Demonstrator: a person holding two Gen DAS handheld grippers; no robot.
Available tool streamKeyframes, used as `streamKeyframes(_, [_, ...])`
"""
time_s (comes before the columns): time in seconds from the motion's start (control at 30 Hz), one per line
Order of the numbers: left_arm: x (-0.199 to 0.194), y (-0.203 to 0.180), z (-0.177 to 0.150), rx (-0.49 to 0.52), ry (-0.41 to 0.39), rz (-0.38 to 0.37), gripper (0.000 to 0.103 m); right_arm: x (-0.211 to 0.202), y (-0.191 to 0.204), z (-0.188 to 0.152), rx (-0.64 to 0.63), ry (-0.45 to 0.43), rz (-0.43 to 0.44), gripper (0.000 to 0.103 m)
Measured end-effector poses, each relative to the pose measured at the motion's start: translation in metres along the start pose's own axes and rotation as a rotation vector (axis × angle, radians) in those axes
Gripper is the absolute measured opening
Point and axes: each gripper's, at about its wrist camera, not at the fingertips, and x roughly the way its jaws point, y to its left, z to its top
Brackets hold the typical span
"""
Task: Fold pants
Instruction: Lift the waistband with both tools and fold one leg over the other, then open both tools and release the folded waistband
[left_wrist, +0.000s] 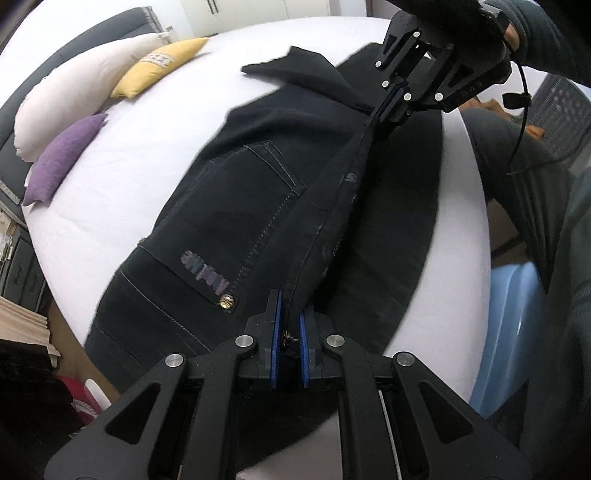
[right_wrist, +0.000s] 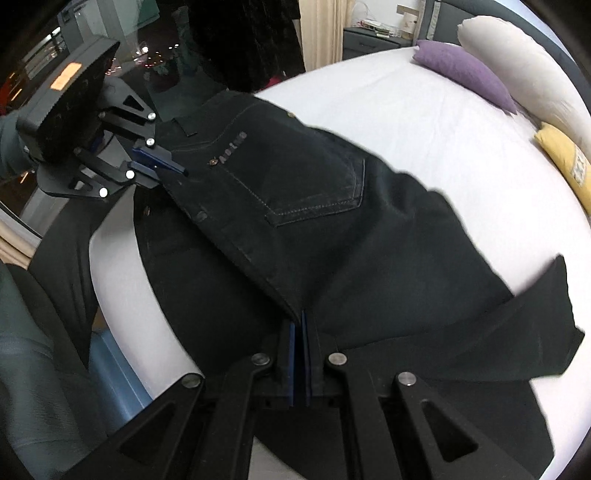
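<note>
Black denim pants (left_wrist: 236, 206) lie across the white bed (left_wrist: 147, 155), back pocket up, one half lifted and doubled over the other. Left gripper (left_wrist: 290, 325) is clenched on the edge at the waistband end; right gripper (right_wrist: 300, 325) is clamped on the same edge further down the leg. Fabric looks heavy, fairly stiff for cloth, limp in long spans, not slippery. Seamed edges and waistband are the best hold points. Pillows (left_wrist: 74, 96) sit well apart.
</note>
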Motion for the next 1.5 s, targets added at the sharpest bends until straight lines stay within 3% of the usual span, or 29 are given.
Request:
streamKeyframes(0.3, [-0.002, -0.010, 0.001, 0.036, 0.002, -0.010, 0.007, -0.010, 0.033, -0.017, -0.081, -0.009, -0.122, 0.004])
streamKeyframes(1.2, [0.012, -0.013, -0.021, 0.012, -0.001, -0.003, 0.009, 0.013, 0.058, -0.035, -0.090, 0.025, -0.190, 0.005])
streamKeyframes(1.5, [-0.005, -0.012, -0.024, -0.045, 0.008, 0.031, 0.015, 0.008, 0.058, -0.041, -0.050, -0.032, -0.204, 0.009])
